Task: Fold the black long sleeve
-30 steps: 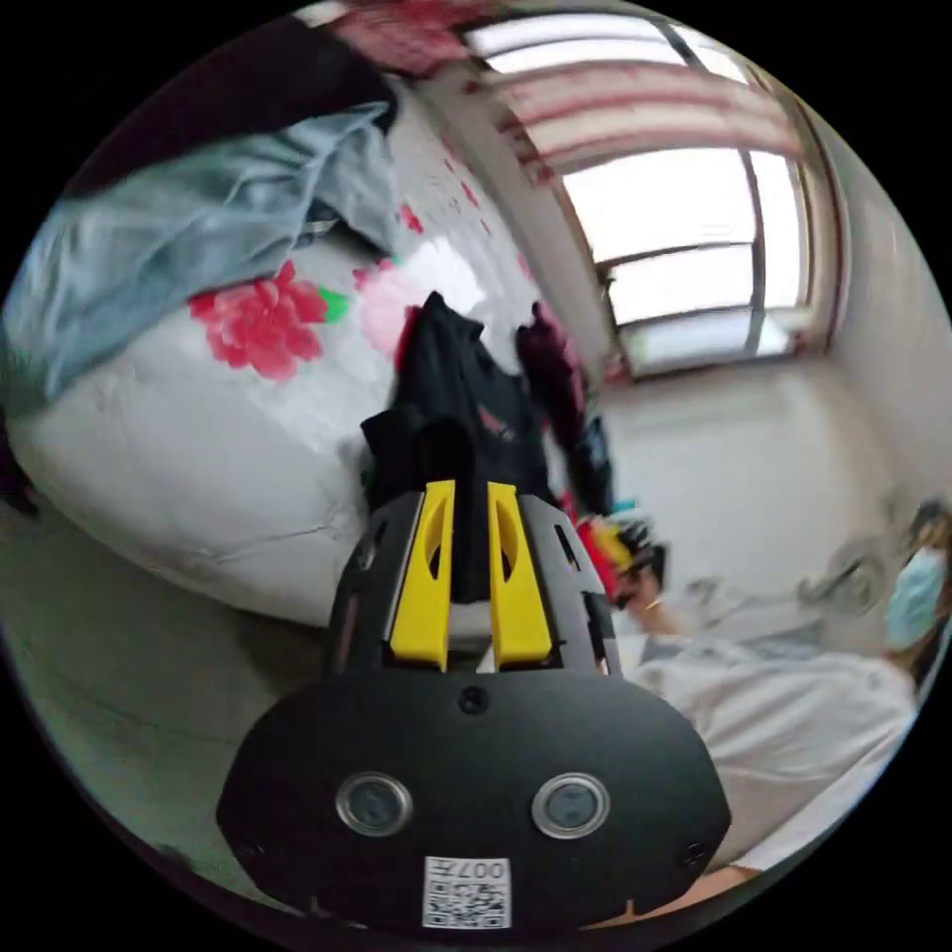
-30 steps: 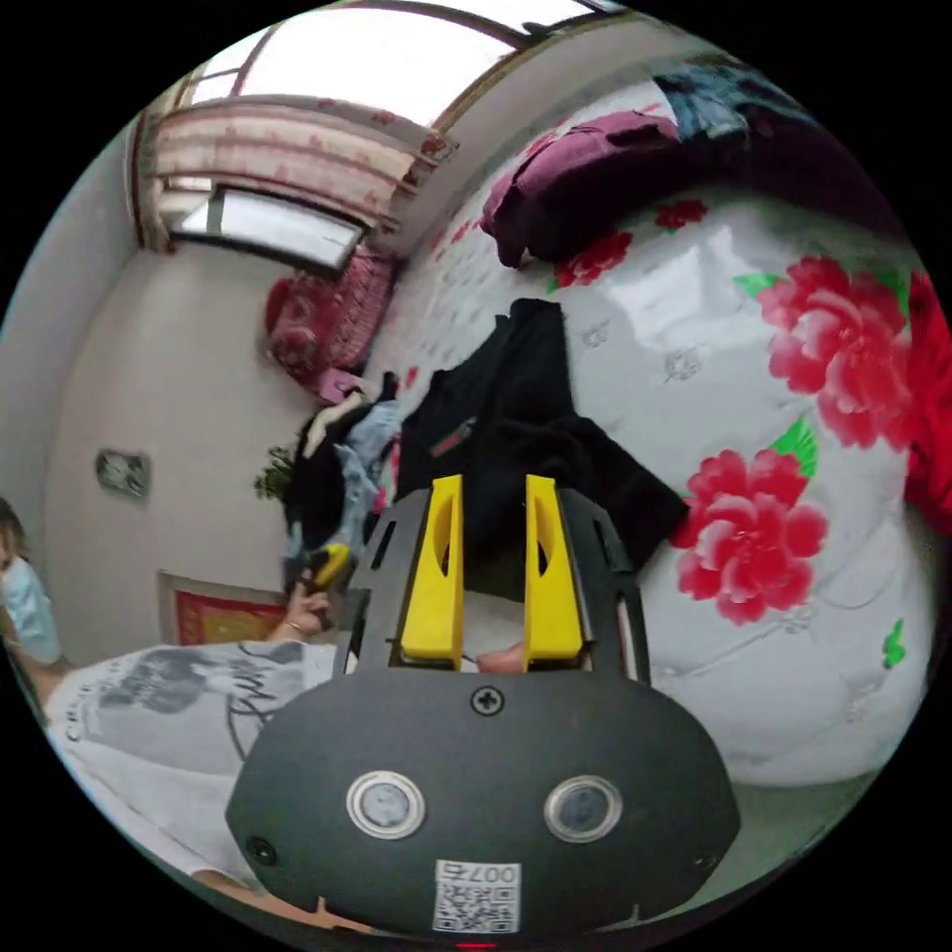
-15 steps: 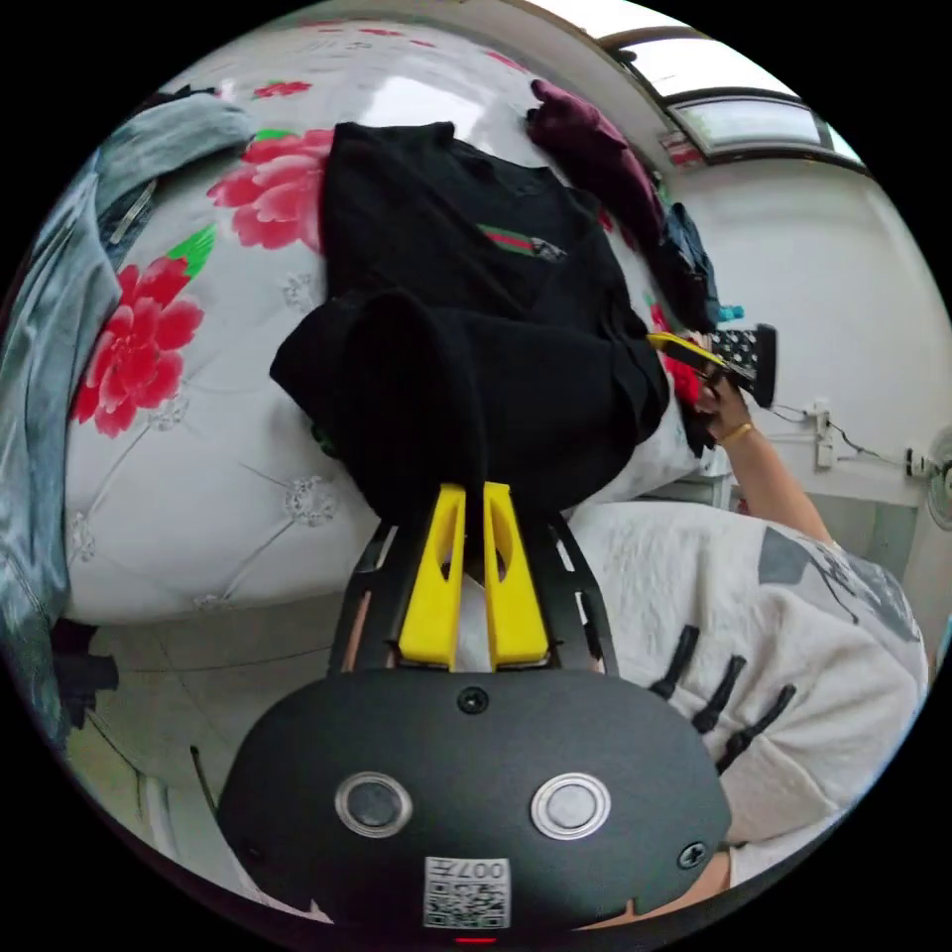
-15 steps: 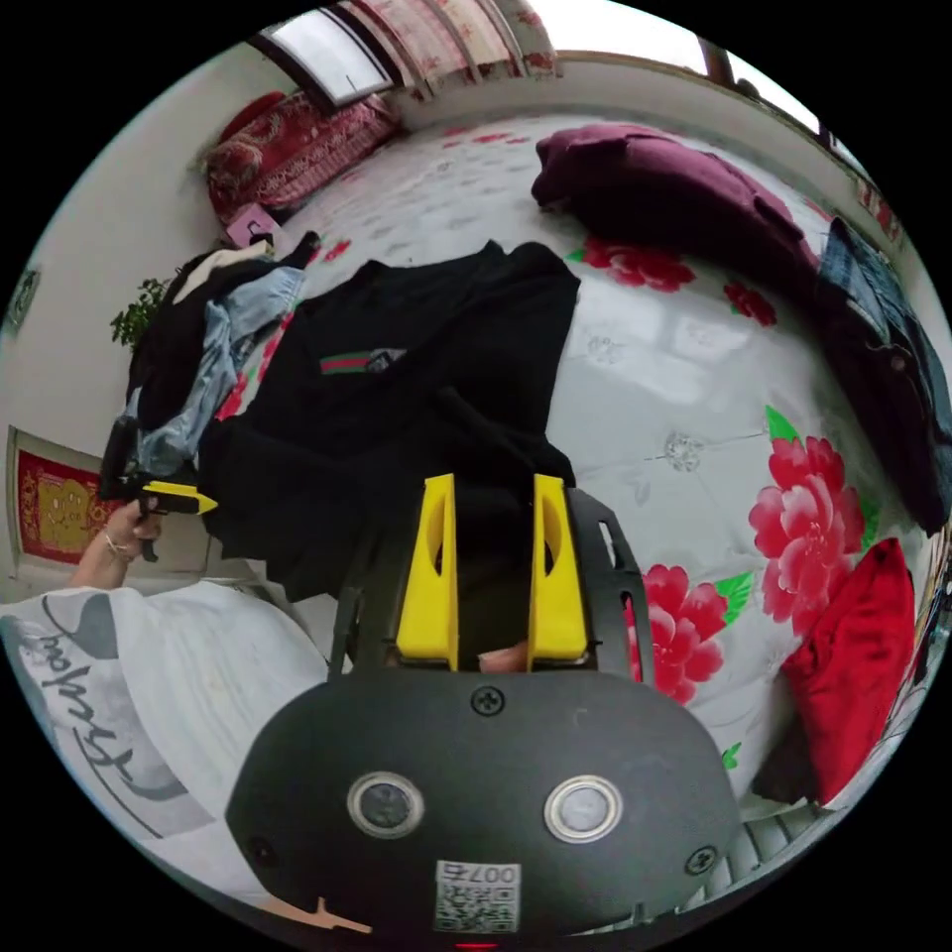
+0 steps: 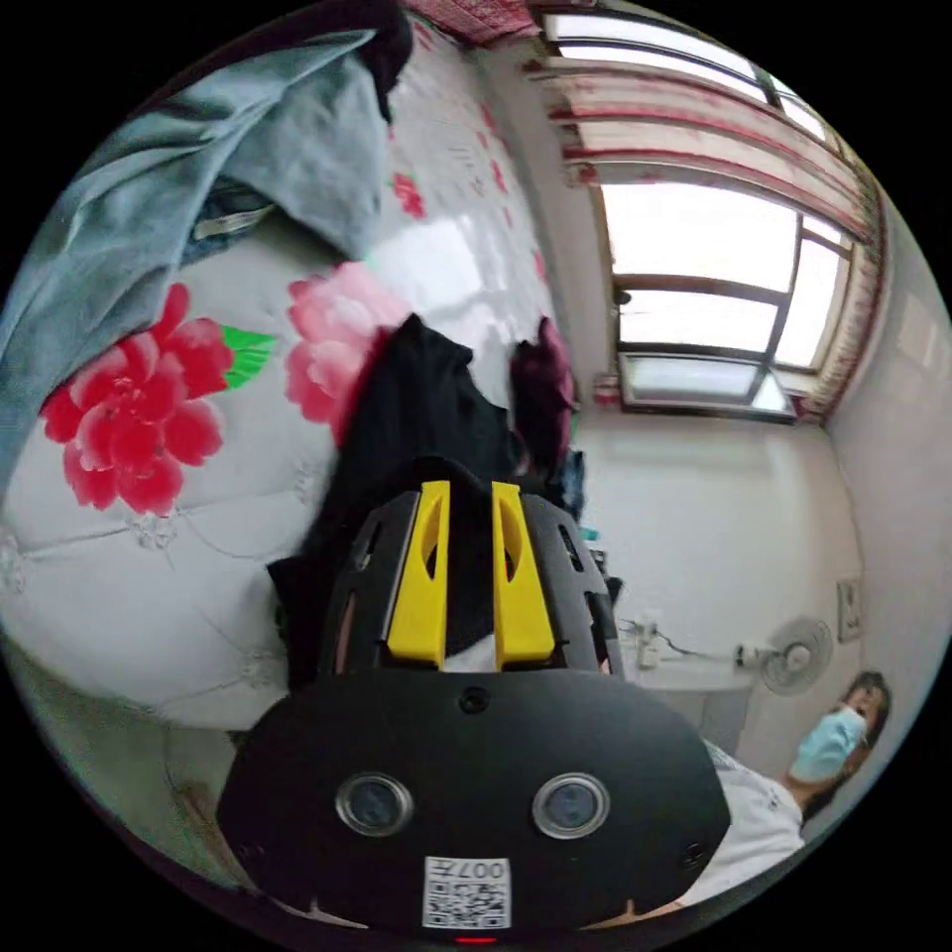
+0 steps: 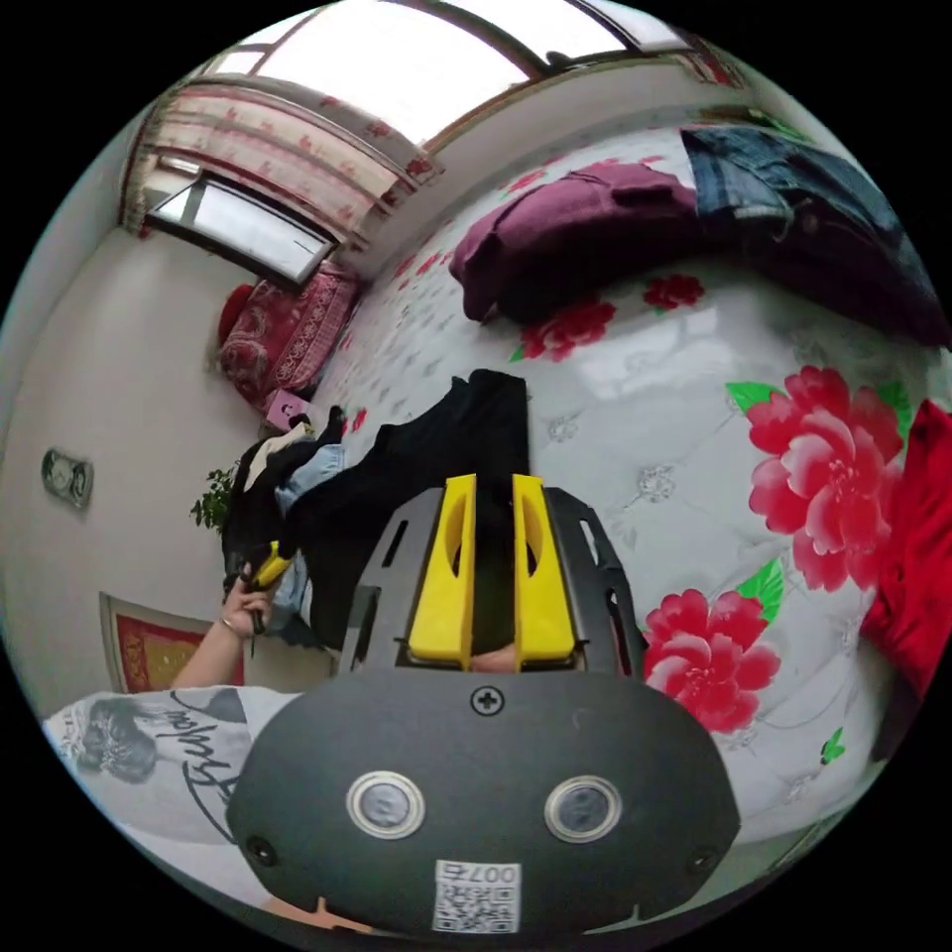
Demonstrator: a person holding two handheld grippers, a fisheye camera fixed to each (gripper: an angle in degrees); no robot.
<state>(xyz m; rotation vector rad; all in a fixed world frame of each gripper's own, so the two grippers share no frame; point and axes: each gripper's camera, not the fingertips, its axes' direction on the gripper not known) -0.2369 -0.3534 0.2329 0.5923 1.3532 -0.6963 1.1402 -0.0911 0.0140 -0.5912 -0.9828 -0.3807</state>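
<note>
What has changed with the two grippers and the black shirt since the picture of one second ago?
The right gripper has narrowed its jaws, which now pinch the black long sleeve. The left gripper keeps its grip on the same garment, jaws close as before. Both cameras swung down over the bed and back up. The shirt still lies on the floral quilt, and the maroon garment has not moved.

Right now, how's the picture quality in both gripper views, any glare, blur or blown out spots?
Left gripper view: the window is blown out white, glare sits on the floral bedspread, and the fisheye bends the room's lines. Right gripper view: the window is overexposed too, a sheen lies on the bedspread, and the black long sleeve reads as a dark mass with little detail.
</note>
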